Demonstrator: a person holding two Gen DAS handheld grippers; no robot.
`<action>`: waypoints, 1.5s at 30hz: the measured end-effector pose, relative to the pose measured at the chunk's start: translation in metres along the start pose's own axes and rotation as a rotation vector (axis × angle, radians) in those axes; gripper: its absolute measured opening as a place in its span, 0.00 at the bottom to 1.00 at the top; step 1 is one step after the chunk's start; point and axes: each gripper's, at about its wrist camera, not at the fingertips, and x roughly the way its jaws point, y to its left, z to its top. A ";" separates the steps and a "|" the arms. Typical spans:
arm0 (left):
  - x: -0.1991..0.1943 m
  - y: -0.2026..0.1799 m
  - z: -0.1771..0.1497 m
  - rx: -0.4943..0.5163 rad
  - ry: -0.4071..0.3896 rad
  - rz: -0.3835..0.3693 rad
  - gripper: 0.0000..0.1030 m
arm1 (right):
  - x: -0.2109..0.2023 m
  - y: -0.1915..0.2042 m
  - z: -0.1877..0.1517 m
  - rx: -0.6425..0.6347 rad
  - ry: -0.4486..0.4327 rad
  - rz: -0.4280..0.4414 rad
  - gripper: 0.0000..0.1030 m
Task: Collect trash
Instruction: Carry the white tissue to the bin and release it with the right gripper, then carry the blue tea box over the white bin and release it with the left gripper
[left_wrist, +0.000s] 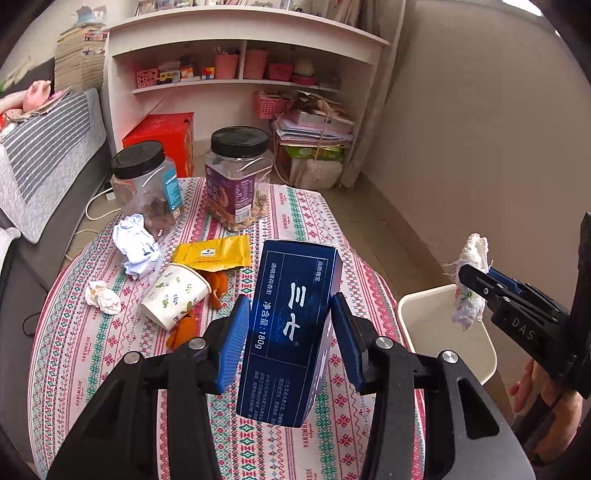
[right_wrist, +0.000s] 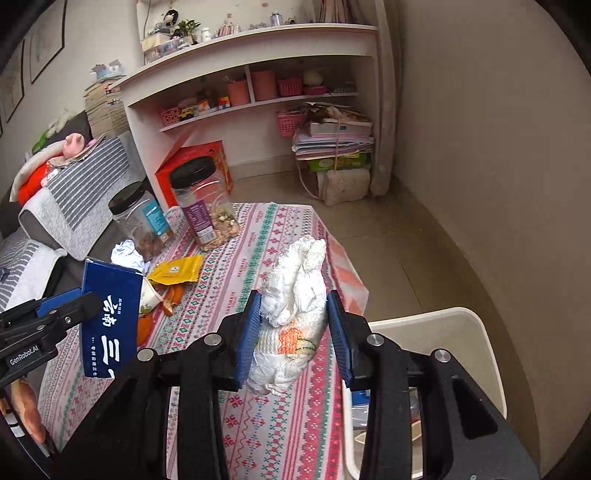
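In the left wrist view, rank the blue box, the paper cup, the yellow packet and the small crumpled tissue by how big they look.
1. blue box, though it is held nearest the camera, which inflates it.
2. paper cup and yellow packet look about alike; I will not rank them.
3. small crumpled tissue, smallest.

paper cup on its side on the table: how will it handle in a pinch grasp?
The paper cup probably crushes easily: thin walls, open mouth. Lying on its side, it may roll if nudged. It looks empty, so likely very light.
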 end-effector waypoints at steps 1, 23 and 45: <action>0.002 -0.005 0.000 0.007 0.002 -0.004 0.44 | -0.002 -0.007 -0.001 0.010 0.002 -0.013 0.33; 0.046 -0.168 -0.004 0.075 0.100 -0.264 0.44 | -0.070 -0.161 -0.025 0.227 -0.047 -0.325 0.74; 0.013 -0.141 0.000 0.181 -0.100 -0.002 0.79 | -0.070 -0.090 -0.017 0.114 -0.124 -0.306 0.93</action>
